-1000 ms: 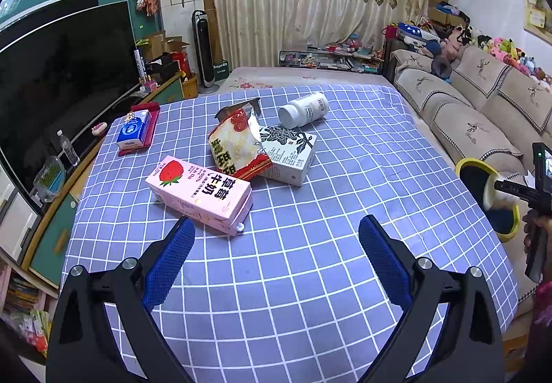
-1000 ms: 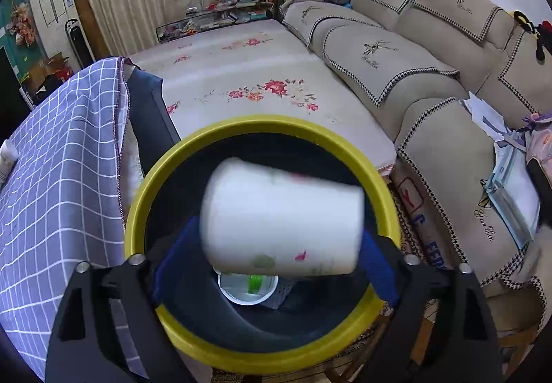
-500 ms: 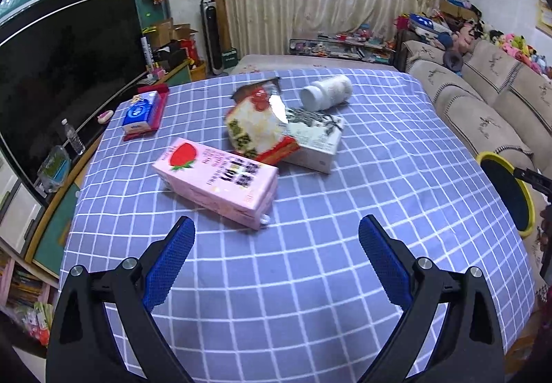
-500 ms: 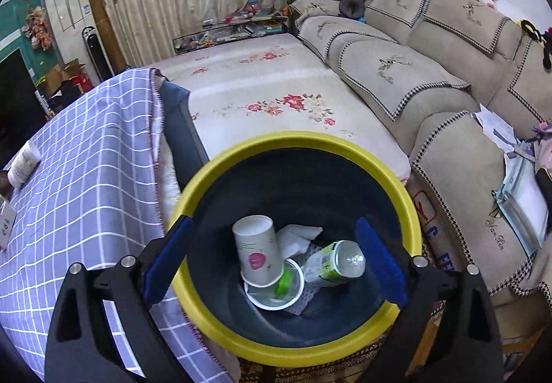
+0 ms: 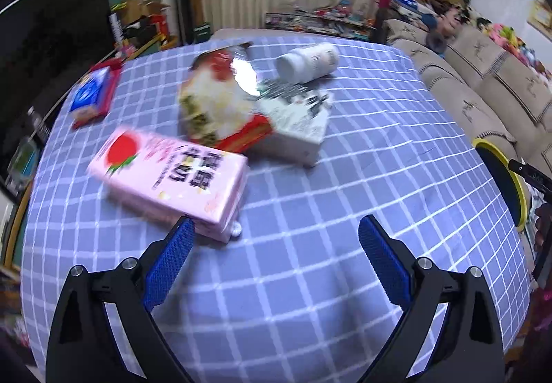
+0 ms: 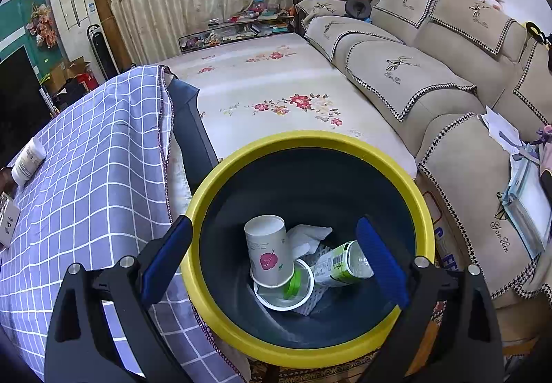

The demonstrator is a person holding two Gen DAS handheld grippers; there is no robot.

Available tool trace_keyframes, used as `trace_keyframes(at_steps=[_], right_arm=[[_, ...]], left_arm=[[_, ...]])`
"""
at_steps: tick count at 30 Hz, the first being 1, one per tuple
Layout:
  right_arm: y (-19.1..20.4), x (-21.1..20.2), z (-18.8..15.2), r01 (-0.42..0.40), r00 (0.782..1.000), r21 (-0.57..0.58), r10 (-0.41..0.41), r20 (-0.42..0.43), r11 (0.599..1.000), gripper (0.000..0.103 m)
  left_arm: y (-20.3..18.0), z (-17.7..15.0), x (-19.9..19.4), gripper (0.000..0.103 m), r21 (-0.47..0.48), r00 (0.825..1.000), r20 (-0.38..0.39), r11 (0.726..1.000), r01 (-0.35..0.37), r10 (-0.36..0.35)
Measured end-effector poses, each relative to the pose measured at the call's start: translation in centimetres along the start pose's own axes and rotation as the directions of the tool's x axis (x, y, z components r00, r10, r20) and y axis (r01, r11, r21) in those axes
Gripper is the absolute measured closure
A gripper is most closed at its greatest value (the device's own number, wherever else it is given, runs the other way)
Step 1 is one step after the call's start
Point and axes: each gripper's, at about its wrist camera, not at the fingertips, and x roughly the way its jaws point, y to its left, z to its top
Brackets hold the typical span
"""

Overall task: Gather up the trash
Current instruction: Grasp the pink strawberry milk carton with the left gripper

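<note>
The left gripper [image 5: 274, 238] is hovering low over the checked cloth [image 5: 362, 176] with its blue pads spread wide and nothing between them; the left pad [image 5: 169, 258] is sitting just beside the near corner of the pink carton [image 5: 172, 176], which suggests it is lining up to take that piece next. Beyond the carton a snack bag [image 5: 220, 103] is leaning on a white box [image 5: 296, 124], and a white bottle [image 5: 308, 62] is lying on its side farther back, so four pieces of trash are waiting on the table, clustered left of centre. A blue packet [image 5: 91, 96] on a red tray is sitting at the far left; whether it counts as trash I cannot tell. The right gripper [image 6: 274, 252] is hanging directly above the bin [image 6: 220, 176], jaws wide apart and holding nothing, placed there so that anything released falls inside. The bin is standing on the floor against the right edge of the table, within easy reach of both hands. Inside it are lying one paper cup [image 6: 267, 252], one round lid [image 6: 283, 293], one green can [image 6: 339, 264] and some crumpled white paper [image 6: 307, 238].
</note>
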Motion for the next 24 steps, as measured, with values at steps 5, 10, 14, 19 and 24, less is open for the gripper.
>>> trace_keyframes(at_steps=[5, 10, 14, 19, 24], right_arm=[[-0.1, -0.3, 0.1, -0.003, 1.000, 0.006, 0.003, 0.005, 1.000, 0.012], [0.2, -0.4, 0.2, -0.003, 1.000, -0.002, 0.003, 0.009, 1.000, 0.012], [0.5, 0.2, 0.3, -0.009, 1.000, -0.006, 0.009, -0.002, 1.000, 0.012], [1.8, 0.6, 0.0, -0.027, 1.000, -0.023, 0.026, -0.011, 0.999, 0.012], [2.8, 0.4, 0.0, -0.024, 1.000, -0.042, 0.024, -0.007, 0.999, 0.012]], left_arm=[[-1.9, 2.4, 2.5, 0.009, 0.057, 0.999, 0.009, 0.998, 0.034, -0.034], [-3.4, 3.8, 2.1, 0.009, 0.095, 0.997, 0.017, 0.993, 0.070, -0.072], [-1.8, 3.9, -0.3, 0.009, 0.132, 0.998, 0.053, 0.991, 0.038, -0.045], [2.7, 4.7, -1.1, 0.009, 0.152, 0.997, 0.070, 0.988, 0.010, -0.021], [6.6, 5.7, 1.0, 0.009, 0.230, 0.998, 0.025, 0.972, 0.048, -0.056]])
